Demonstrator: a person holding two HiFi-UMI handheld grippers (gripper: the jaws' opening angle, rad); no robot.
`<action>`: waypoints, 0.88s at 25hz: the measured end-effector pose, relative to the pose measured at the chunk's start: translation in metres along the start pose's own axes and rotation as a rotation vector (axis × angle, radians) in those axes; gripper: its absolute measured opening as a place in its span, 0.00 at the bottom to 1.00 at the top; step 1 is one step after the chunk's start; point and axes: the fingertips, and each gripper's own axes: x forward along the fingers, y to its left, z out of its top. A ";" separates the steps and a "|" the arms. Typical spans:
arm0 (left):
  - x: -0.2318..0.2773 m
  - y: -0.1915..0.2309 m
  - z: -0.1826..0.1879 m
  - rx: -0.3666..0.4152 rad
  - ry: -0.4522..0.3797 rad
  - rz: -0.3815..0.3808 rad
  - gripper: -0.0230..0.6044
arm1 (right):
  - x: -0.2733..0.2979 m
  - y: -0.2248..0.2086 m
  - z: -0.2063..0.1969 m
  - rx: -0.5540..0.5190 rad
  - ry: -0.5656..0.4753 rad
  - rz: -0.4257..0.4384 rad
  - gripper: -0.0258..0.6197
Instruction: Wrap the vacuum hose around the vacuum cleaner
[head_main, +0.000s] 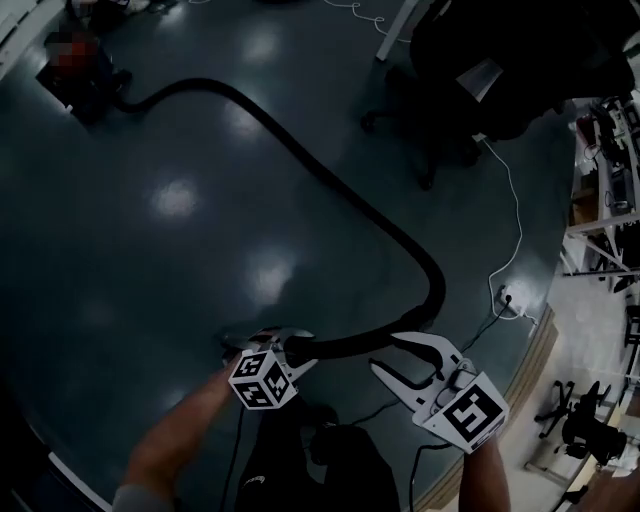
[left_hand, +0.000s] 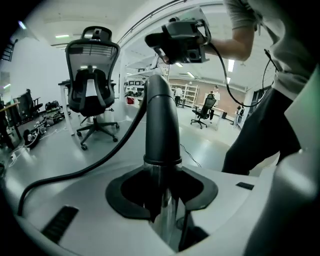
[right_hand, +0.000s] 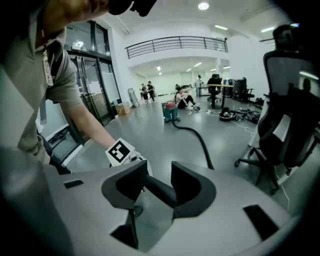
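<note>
The vacuum cleaner (head_main: 95, 88) stands far off at the top left of the head view, and shows small in the right gripper view as the canister (right_hand: 170, 112). Its black hose (head_main: 300, 150) snakes across the dark floor, bends back at the right and rises to both grippers. My left gripper (head_main: 285, 348) is shut on the hose's stiff end tube (left_hand: 162, 120), which stands up between the jaws of the left gripper (left_hand: 161, 186). My right gripper (head_main: 388, 352) is shut on the hose a little further along; there the hose (right_hand: 157, 190) crosses between the right gripper's (right_hand: 160, 186) jaws.
A black office chair (head_main: 450, 90) stands at the top right, by the hose's bend. A white cable runs to a power strip (head_main: 510, 297) on the floor. Shelving (head_main: 600, 190) lines the right edge. Several people sit far off near the vacuum cleaner in the right gripper view.
</note>
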 end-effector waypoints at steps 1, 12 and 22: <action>-0.012 0.010 0.020 -0.001 -0.010 0.013 0.28 | -0.018 -0.008 0.014 0.025 -0.027 -0.035 0.25; -0.139 0.109 0.188 -0.093 -0.121 0.221 0.28 | -0.119 -0.053 0.107 0.097 -0.143 -0.132 0.25; -0.221 0.170 0.314 -0.267 -0.248 0.423 0.28 | -0.135 -0.105 0.185 -0.031 -0.197 0.067 0.25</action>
